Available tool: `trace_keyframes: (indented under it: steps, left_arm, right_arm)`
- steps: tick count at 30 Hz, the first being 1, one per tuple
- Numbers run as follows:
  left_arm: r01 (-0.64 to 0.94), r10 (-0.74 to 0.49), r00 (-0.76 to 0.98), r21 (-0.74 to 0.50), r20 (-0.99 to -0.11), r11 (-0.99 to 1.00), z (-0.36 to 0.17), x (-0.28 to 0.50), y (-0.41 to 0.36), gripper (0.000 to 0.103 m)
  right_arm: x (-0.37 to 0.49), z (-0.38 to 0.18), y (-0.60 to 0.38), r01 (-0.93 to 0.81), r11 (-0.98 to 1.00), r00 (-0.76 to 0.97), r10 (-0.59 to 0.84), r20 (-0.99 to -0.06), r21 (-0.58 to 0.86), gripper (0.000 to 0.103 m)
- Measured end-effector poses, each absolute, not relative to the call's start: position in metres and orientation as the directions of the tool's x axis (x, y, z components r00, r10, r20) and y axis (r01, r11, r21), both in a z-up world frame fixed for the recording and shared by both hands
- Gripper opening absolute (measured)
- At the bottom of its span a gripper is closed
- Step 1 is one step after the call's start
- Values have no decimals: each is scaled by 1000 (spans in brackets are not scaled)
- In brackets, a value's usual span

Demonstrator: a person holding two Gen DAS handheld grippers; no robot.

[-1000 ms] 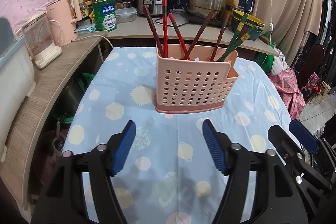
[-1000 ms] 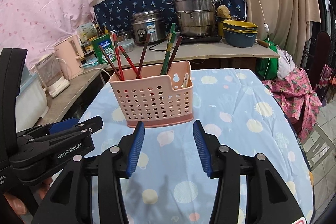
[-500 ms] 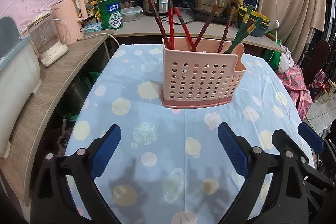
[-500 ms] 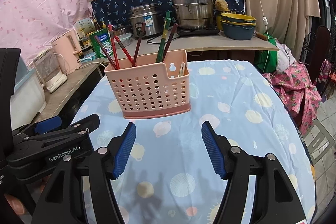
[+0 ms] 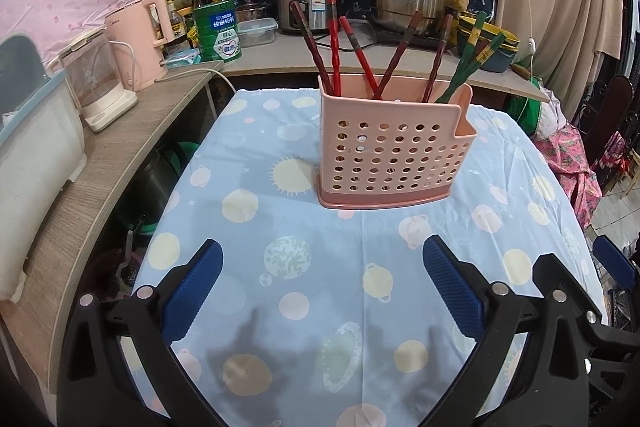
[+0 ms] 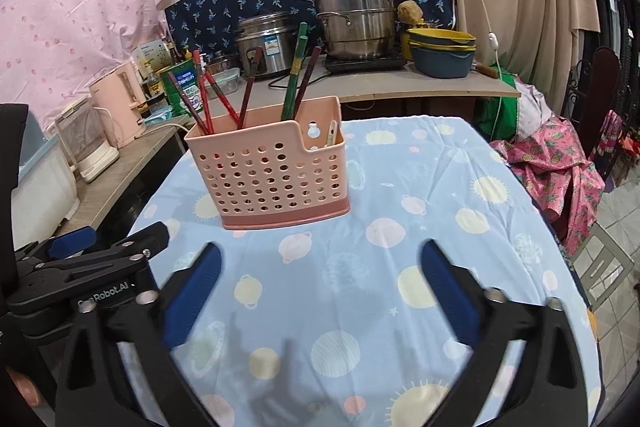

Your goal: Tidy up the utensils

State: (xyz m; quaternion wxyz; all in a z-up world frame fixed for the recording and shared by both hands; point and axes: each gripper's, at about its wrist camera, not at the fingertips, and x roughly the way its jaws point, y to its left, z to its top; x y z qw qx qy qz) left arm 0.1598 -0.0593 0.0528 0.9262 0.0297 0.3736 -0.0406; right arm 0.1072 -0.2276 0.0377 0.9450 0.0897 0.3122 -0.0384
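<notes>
Counter (image 5: pixel 320 307) bare btwn tongs & pink basket (image 5: pixel 384 155); chopsticks (image 5: pixel 334 43) splay above basket, blocking overhead.

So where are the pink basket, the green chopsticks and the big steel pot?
pink basket (image 5: pixel 384 159), left wrist view, perforated front wall.
green chopsticks (image 6: pixel 295 75), right wrist view, mid shaft.
big steel pot (image 6: pixel 354 19), right wrist view, side wall.

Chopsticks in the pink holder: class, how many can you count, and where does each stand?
7 in the pink holder: three red-brown chopsticks at the left, two in the middle, two green chopsticks at the right. Others may be hidden inside.
</notes>
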Motion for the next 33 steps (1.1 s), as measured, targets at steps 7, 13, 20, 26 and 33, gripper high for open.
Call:
trace_keyframes:
  steps: [7,13,20,26,33]
  left_arm:
    - [87,-47,716,22,-696,996,50,160,-57,96]
    - [81,-42,714,23,-699,996,48,161,-55,96]
    - [75,-31,718,32,-696,997,47,162,-55,96]
    - [69,-22,710,38,-704,997,44,165,-54,96]
    - [59,-8,710,48,-704,997,42,168,-53,96]
  right_arm:
    - [107,34,-230,134,981,797,-22,-604,141,96]
    - [111,31,-228,134,981,790,-21,-613,138,96]
    - [111,31,-227,135,981,789,-24,-614,136,96]
    - [113,30,-225,141,984,789,-45,-613,111,96]
    - [117,28,-225,143,984,785,-51,-617,102,96]
